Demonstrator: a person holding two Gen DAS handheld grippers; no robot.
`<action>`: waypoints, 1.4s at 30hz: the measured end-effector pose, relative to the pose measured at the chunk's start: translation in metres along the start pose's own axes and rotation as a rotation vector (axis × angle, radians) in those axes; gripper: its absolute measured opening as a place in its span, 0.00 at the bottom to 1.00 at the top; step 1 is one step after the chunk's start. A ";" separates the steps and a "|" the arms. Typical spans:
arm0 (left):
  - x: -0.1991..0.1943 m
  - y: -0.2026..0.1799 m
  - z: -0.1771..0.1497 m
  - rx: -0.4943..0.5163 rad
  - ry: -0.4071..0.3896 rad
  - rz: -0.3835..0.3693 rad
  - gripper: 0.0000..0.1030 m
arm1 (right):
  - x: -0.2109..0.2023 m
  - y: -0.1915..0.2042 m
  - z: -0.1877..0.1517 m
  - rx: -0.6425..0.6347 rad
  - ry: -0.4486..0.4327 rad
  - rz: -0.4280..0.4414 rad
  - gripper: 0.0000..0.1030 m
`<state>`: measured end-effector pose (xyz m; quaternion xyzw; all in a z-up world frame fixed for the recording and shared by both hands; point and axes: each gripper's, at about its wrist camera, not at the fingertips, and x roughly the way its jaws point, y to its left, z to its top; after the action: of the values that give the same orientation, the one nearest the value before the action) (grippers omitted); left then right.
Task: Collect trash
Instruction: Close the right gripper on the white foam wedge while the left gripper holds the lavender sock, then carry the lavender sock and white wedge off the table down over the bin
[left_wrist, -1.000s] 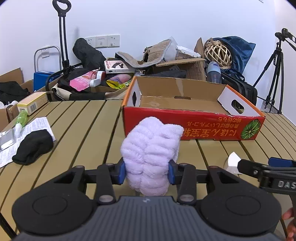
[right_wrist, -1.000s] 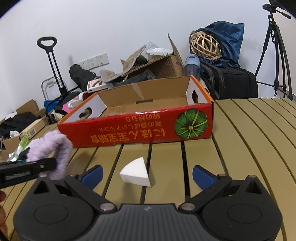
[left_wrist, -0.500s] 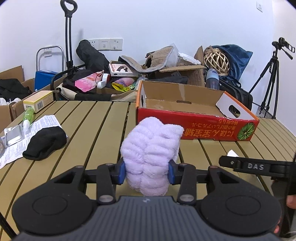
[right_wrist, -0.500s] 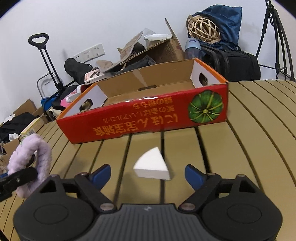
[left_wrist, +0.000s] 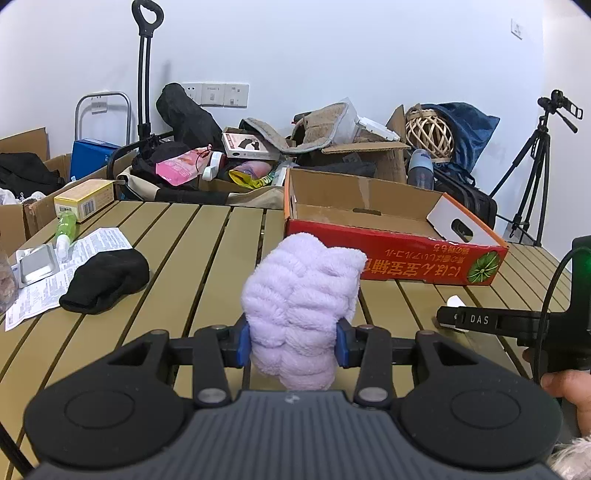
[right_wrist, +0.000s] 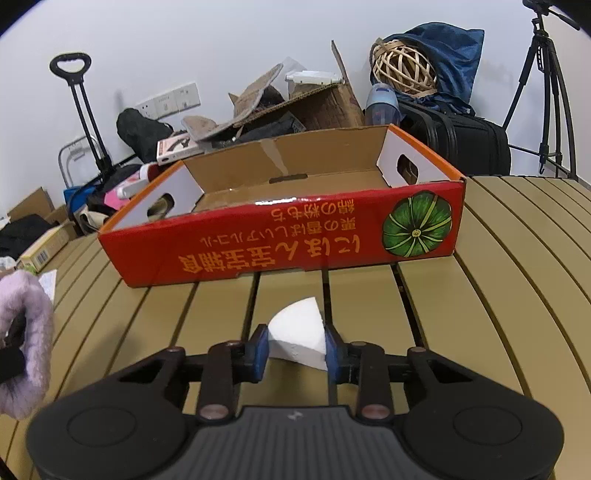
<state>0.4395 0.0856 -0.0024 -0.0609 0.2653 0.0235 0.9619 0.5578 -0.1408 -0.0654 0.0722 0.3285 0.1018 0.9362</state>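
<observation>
One fluffy purple cloth (left_wrist: 301, 310) being squeezed between blue pads of left gripper (left_wrist: 291, 341), above slatted table (left_wrist: 192, 258). One white foam wedge (right_wrist: 297, 338) on table being pinched by right gripper (right_wrist: 294, 350); jaws just closing in on it. One red cardboard box (right_wrist: 295, 240) sitting open behind wedge, near it, not touching. One black sock (left_wrist: 105, 278) lying on one printed paper sheet (left_wrist: 70, 273). Bottom of cloth being hidden by gripper body. Foil pack (left_wrist: 37, 264) on paper, maybe pills, hard to make out.

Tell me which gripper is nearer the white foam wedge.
Right. The right gripper has just closed on the white foam wedge; the left gripper, off to its left, holds a purple cloth.
</observation>
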 end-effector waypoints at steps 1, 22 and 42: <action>-0.002 0.001 0.000 -0.001 -0.001 -0.002 0.41 | -0.002 0.001 0.000 -0.002 -0.005 -0.004 0.28; -0.077 0.002 -0.018 -0.017 -0.018 -0.001 0.41 | -0.098 0.021 -0.034 -0.103 -0.039 0.006 0.27; -0.164 -0.003 -0.072 -0.034 0.007 -0.001 0.41 | -0.215 0.014 -0.097 -0.126 -0.074 0.031 0.27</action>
<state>0.2624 0.0716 0.0206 -0.0773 0.2680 0.0272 0.9599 0.3306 -0.1720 -0.0087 0.0219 0.2856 0.1339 0.9487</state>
